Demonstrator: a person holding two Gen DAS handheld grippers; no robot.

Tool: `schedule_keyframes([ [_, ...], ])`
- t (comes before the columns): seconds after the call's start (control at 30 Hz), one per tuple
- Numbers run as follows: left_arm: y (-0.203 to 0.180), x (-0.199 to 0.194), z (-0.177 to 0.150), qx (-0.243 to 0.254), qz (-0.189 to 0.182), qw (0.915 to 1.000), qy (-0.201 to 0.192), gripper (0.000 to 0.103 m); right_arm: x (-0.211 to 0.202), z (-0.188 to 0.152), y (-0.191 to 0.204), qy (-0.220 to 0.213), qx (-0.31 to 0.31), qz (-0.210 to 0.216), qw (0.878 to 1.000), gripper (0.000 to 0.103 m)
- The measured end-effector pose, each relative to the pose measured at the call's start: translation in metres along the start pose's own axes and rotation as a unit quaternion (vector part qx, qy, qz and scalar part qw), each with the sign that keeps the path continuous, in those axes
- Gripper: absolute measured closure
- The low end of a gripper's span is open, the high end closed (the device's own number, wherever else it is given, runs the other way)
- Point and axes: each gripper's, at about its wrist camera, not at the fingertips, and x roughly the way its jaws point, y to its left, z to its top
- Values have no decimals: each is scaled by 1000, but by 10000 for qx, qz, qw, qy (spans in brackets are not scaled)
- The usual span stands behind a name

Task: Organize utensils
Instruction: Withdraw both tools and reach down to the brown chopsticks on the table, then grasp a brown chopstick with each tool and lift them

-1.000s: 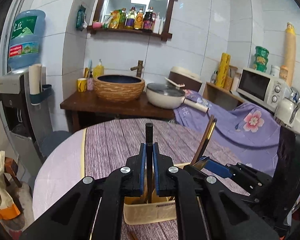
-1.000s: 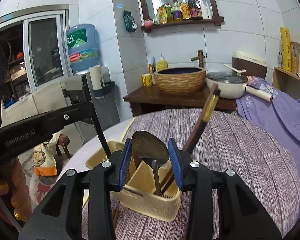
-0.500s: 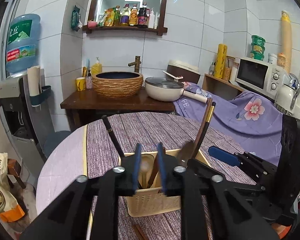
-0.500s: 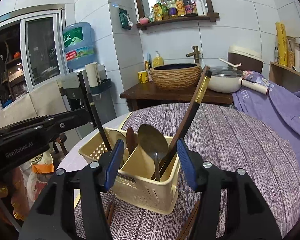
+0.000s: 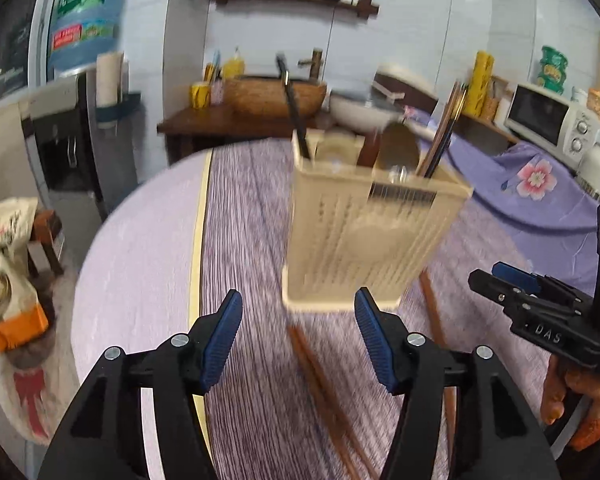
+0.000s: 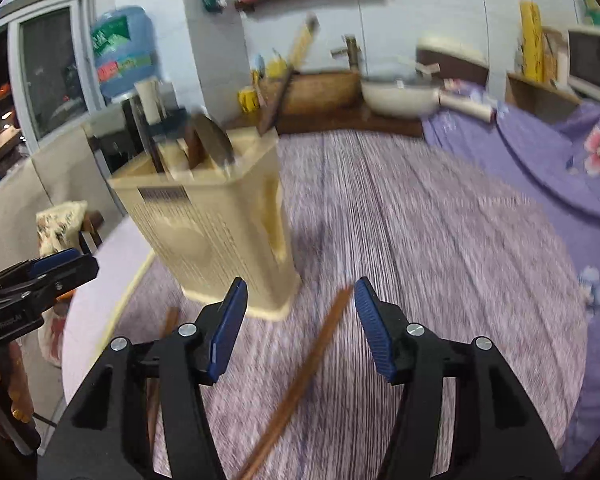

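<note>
The cream utensil holder [image 5: 364,236] is seen standing on the table [image 6: 440,264], loaded with a spoon [image 5: 398,152], a dark handle and upright sticks. Loose brown chopsticks [image 6: 300,380] are left lying on the cloth beside it. Both the left gripper [image 5: 298,340] and the right gripper [image 6: 298,328] are held with jaws wide apart and nothing between them. One chopstick is found directly ahead of the right jaws, its long axis running away toward the holder; blur makes the count uncertain, though a pair appears ahead of the left jaws.
</note>
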Motion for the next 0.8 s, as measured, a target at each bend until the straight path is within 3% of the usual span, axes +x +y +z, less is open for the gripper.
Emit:
schedule_keyframes([
  [0.1,1,18,-22,-81,-40,9992,398,57,19,-19,-10,407,251,-62,9988,52],
  [0.27,3,35,-44,-114,-7,9972,738,65,38,-37,-15,755,378,-207,9962,63],
  [0.53,-6,41,-52,-26,87,9964,848,72,50,-46,-14,964,392,-413,9937,73],
  [0.8,-5,46,-57,-41,123,9955,936,77,55,-41,-15,993,318,-483,9934,74],
])
